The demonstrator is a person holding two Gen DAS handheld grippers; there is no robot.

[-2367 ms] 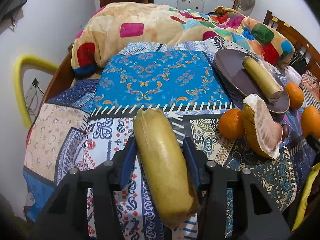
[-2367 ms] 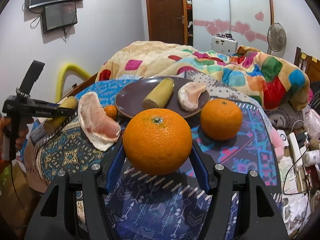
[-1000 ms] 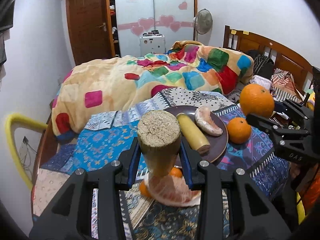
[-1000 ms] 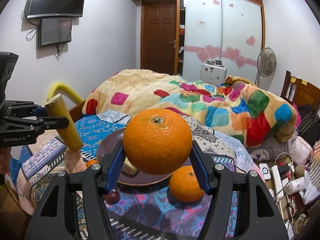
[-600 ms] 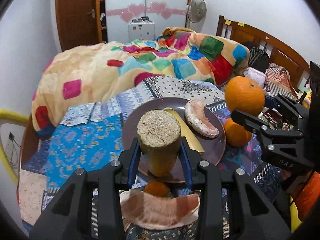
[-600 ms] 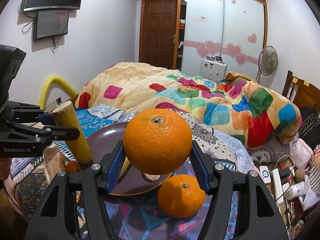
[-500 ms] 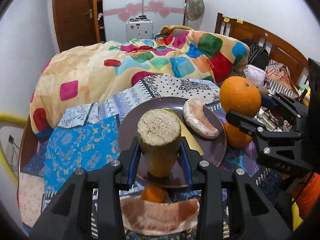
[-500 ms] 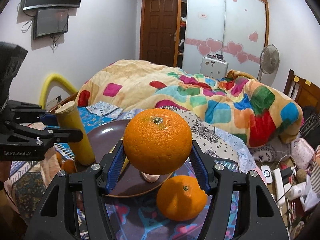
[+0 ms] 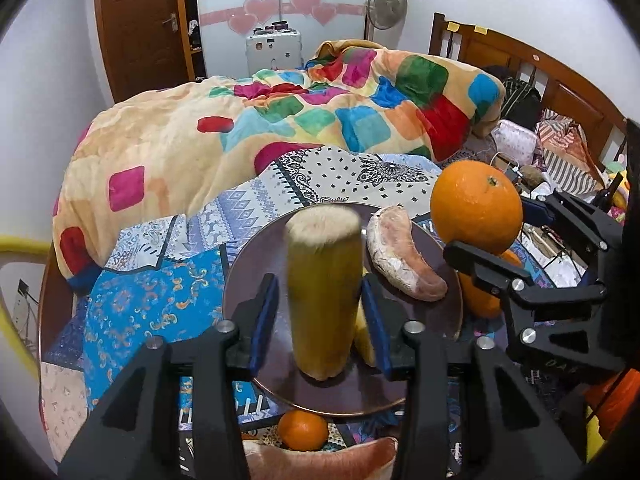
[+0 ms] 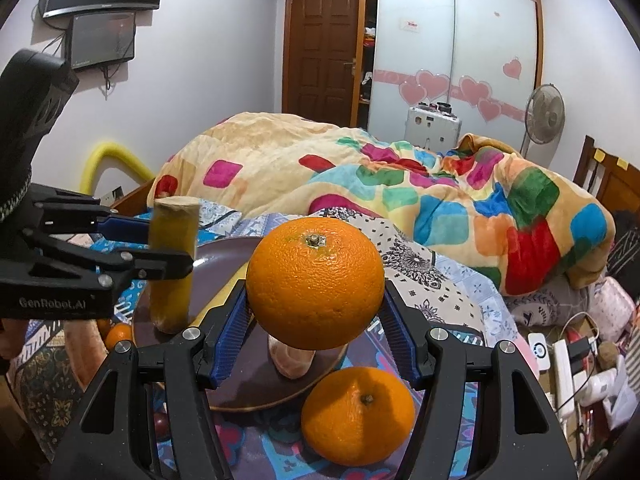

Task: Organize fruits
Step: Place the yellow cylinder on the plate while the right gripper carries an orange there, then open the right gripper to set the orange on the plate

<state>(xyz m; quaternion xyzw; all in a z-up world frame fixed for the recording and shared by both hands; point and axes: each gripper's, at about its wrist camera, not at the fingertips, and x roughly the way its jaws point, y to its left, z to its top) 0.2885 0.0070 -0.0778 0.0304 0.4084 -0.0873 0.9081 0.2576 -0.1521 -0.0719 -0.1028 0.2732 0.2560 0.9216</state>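
Note:
A yellow sugarcane piece [image 9: 323, 296] stands upright with its lower end on the brown plate [image 9: 256, 280]. My left gripper [image 9: 320, 320] is open, its pads a little off the piece's sides; it also shows in the right wrist view [image 10: 160, 248] beside the piece [image 10: 173, 264]. My right gripper [image 10: 316, 320] is shut on a large orange [image 10: 315, 282], held above the plate's right edge [image 10: 240, 392]; the orange shows in the left wrist view [image 9: 477, 213]. A pomelo segment [image 9: 400, 260] and a second sugarcane piece [image 9: 365, 340] lie on the plate.
A second orange [image 10: 358, 416] lies on the patterned cloth right of the plate. A small orange [image 9: 303, 429] and a pomelo segment [image 9: 320, 460] lie in front of the plate. A colourful quilt [image 9: 280, 120] is heaped behind. Clutter and a headboard [image 9: 540, 80] are at right.
My left gripper lowered the sugarcane piece onto the plate and its jaws have opened off it. The right gripper with the orange came closer to the plate.

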